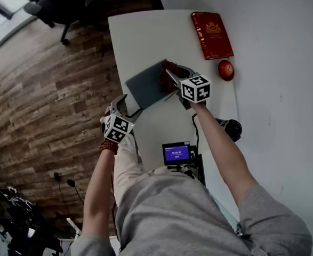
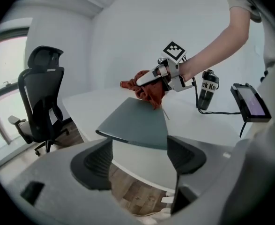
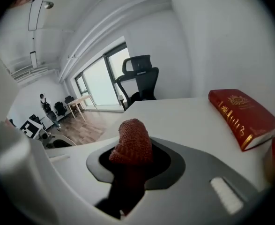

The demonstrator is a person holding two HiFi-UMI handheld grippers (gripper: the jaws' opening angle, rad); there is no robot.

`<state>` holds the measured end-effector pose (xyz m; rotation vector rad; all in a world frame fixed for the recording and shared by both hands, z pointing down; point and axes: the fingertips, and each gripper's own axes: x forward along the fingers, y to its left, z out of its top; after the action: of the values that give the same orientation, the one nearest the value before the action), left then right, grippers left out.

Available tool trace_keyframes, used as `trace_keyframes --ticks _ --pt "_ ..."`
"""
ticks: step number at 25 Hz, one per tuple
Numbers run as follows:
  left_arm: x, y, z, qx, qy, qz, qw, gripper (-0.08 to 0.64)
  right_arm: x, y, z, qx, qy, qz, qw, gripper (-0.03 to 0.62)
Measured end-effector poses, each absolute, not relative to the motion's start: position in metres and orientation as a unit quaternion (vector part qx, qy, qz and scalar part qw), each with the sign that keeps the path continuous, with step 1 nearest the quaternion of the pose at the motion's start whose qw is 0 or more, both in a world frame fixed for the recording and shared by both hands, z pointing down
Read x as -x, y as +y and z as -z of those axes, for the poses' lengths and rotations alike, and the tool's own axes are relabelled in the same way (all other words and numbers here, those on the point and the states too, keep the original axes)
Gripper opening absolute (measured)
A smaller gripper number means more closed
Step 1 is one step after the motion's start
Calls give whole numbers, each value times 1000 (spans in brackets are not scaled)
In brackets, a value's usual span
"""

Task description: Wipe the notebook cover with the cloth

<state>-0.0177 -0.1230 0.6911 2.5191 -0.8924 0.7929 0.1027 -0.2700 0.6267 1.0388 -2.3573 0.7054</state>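
A grey notebook lies closed near the table's left edge, also seen in the left gripper view. A dark red cloth rests on the notebook's far right part, and my right gripper is shut on it. In the right gripper view the cloth bulges up from between the shut jaws. My left gripper sits at the notebook's near corner with its jaws open. In its own view the left gripper holds nothing, and the notebook's near edge lies just beyond the fingertips.
A red hardcover book lies at the far right of the white table, with a red ball beside it. A black bottle and a small screen on a stand sit near the person. An office chair stands on the wooden floor.
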Motion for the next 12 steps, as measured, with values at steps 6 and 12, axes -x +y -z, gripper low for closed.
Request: trace_keyframes --ticks 6,12 --pt "23 -134 -702 -895 -287 -301 162 394 -114 -286 -661 -404 -833 -270 265 109" --pt "22 -134 -707 -899 -274 -301 165 399 -109 -283 -687 -398 -817 -295 295 110"
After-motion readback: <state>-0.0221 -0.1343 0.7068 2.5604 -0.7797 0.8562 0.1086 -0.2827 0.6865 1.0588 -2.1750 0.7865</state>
